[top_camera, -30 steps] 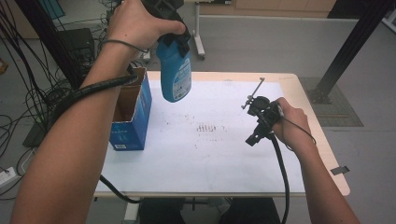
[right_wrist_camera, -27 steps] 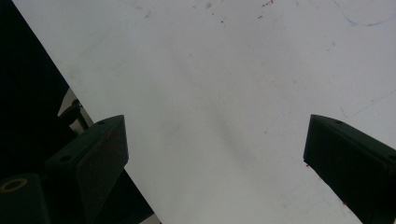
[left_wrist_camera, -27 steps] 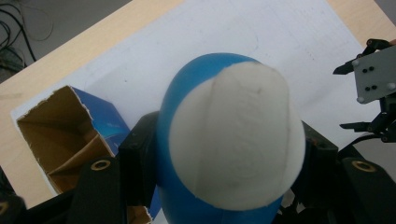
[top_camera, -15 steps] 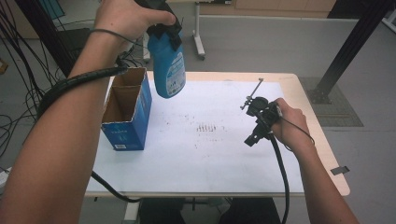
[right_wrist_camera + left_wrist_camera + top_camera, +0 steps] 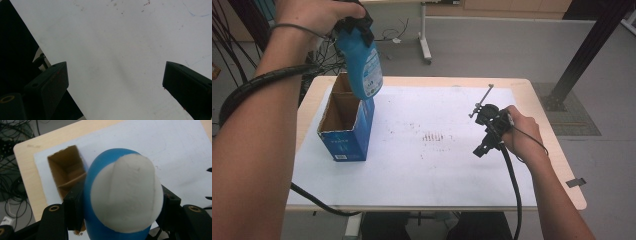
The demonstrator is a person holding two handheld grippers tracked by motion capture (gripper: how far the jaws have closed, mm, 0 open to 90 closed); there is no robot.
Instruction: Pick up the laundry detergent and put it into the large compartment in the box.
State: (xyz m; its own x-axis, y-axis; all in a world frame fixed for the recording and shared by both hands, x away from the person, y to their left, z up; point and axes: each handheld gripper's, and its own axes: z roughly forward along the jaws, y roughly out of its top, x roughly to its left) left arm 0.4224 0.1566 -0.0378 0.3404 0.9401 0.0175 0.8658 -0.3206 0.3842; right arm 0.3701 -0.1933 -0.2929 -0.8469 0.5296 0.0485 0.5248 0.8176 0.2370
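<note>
- Work in hand: placing the blue bottle (image 5: pixel 361 65) into the open cardboard box (image 5: pixel 346 131), judged from the bottle held directly above the box.
- Done so far: the bottle is lifted clear of the table (image 5: pixel 532 95) and carried over the box. In the high view its lower end hangs just above the box's right-hand top edge, close to the opening but not inside it.
- Left to do: centre the bottle over the opening, lower it in, then let go. None of these steps is complete.
- Bottle orientation: the long axis runs close to vertical, with a slight tilt. The gripped end is uppermost; the rounded free end points down toward the box. In the left gripper view the camera looks along that axis, onto the bottle's pale end (image 5: pixel 126 195), with the box opening (image 5: pixel 67 172) beyond and to the left.
- Left gripper (image 5: pixel 354 22): clenched on the bottle, one black jaw pressed against each side of it.
- Right gripper (image 5: pixel 484 145): released and holding nothing. Its jaws stand wide apart over the white table sheet (image 5: pixel 120 50), well away from the box.
- Box: stands upright on the left part of the table, top open, interior appearing empty where visible.
</note>
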